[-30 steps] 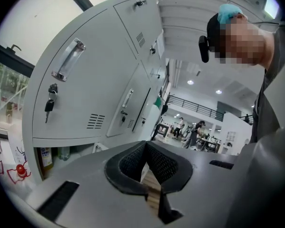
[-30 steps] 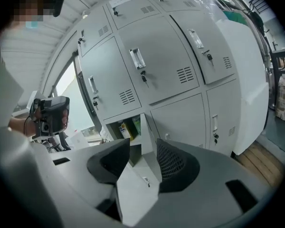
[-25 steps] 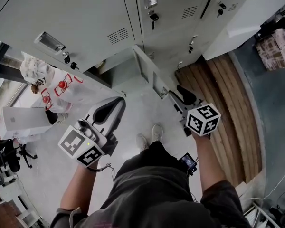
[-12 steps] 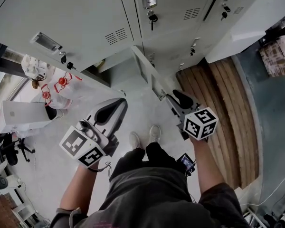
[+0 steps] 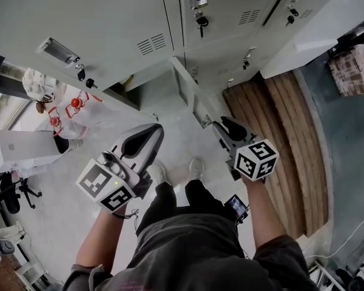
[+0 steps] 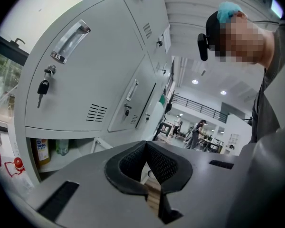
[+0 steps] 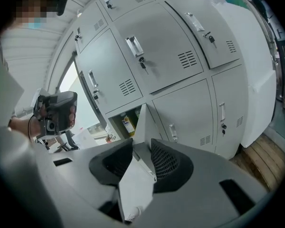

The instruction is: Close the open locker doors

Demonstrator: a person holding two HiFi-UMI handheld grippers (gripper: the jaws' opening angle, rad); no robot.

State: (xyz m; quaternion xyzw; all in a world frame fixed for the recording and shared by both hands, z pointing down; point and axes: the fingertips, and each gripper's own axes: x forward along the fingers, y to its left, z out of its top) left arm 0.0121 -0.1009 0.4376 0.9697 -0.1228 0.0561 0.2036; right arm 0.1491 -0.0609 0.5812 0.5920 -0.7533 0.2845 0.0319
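One door (image 5: 191, 96) in the bottom row of the lockers (image 5: 109, 23) stands wide open. It swings out from the front of the bank over the pale floor (image 5: 176, 132) toward the person. Behind it the open box shows a yellow-labelled bottle (image 7: 128, 125) standing inside; the left gripper view shows the same bottle (image 6: 41, 151) near the box's left wall. The neighbouring doors along that row and the row above are closed, some with keys (image 5: 200, 22) hanging in their locks.

The right gripper (image 5: 225, 125) hangs just beside the door's free edge, pointing slightly downward at the bank. In the right gripper view its jaws are partly spread and have just been closing. The door (image 7: 140, 122) shows edge-on through the gap at the right gripper (image 7: 141, 148). No pad can be seen pressing on the panel, and whether either pad touches it cannot be told.

The left gripper (image 5: 147, 135) is held near the open box's left side, well apart from the door, pointing almost level. In its own view the left gripper (image 6: 145, 146) has its pads pressed together at the tips, with nothing pinched.

Both shoes (image 5: 196, 165) stand on the floor just short of the door. Wooden boards (image 5: 279, 132) run along the bank's right end, beside the right gripper.
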